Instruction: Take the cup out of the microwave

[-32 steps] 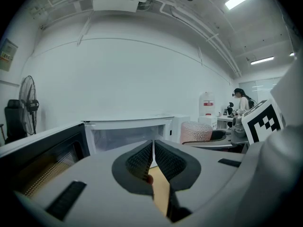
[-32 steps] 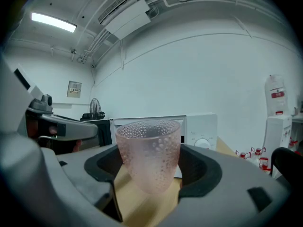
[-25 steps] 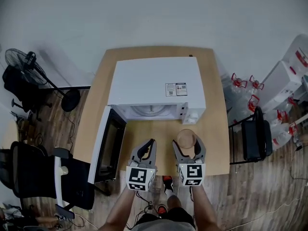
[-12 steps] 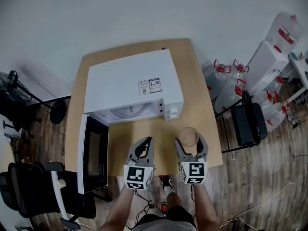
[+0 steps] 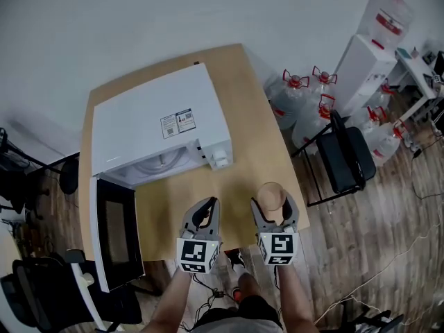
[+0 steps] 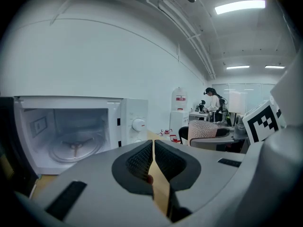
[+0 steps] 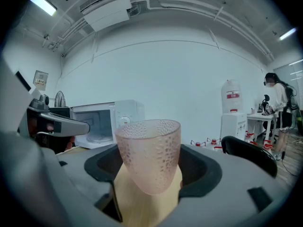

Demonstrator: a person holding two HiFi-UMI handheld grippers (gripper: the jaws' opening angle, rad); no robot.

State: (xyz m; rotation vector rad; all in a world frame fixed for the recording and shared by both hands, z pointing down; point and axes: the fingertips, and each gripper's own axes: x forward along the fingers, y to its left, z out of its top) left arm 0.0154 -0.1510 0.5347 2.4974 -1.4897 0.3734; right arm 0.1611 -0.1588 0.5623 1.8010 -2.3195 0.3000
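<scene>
Right gripper clamped on an upright frosted pink cup over the wooden table's near right corner, outside the white microwave, whose door stands open; left gripper pinched closed, empty

Microwave on table; cup before it, rightward.

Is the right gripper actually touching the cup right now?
Touching. The right gripper view shows the cup seated in the right gripper, whose dark pads meet its wall on both sides.
</scene>
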